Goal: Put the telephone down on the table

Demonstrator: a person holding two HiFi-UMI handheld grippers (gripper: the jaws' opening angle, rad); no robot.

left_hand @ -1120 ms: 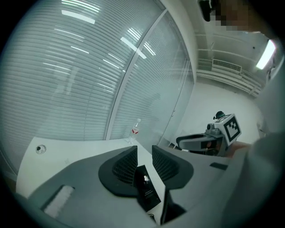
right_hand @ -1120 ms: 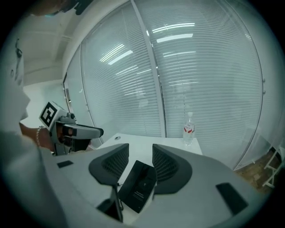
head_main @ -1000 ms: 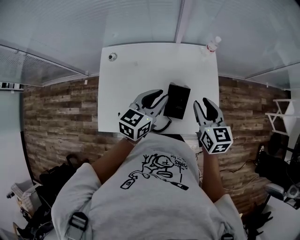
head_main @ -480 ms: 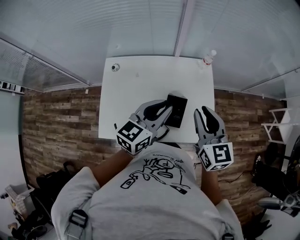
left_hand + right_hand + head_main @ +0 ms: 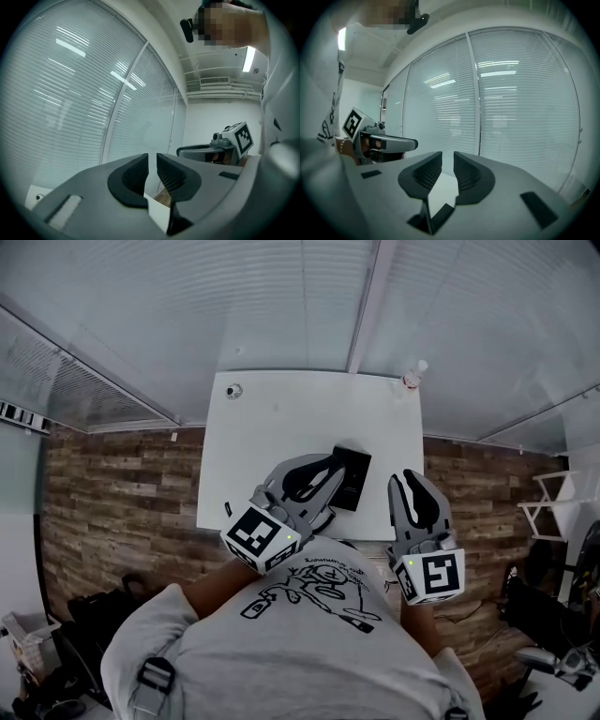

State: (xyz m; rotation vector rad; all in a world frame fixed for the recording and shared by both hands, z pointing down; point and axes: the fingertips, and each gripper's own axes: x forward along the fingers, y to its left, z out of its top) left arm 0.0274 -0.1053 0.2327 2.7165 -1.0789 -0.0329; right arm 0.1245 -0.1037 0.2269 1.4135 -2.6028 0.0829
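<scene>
A black telephone (image 5: pixel 352 478) lies on the white table (image 5: pixel 281 423), near its front edge. My left gripper (image 5: pixel 333 462) hovers above the table, its tips over the phone's left side in the head view. In the left gripper view the left gripper (image 5: pixel 152 158) points level at window blinds, jaws shut and empty. My right gripper (image 5: pixel 402 482) hangs to the right of the phone, apart from it. Its jaws (image 5: pixel 447 155) are shut with nothing between them. Both pairs of jaws have just been closing. Neither gripper view shows the telephone.
A small bottle (image 5: pixel 413 374) stands at the table's far right corner and a small round object (image 5: pixel 233 390) lies at the far left corner. Wood-plank floor (image 5: pixel 122 484) flanks the table. Blinds (image 5: pixel 281 306) run behind it.
Both grippers have risen away from the table, which now looks smaller and farther. The right jaws, apart a second ago, have come together. The telephone stays on the table.
</scene>
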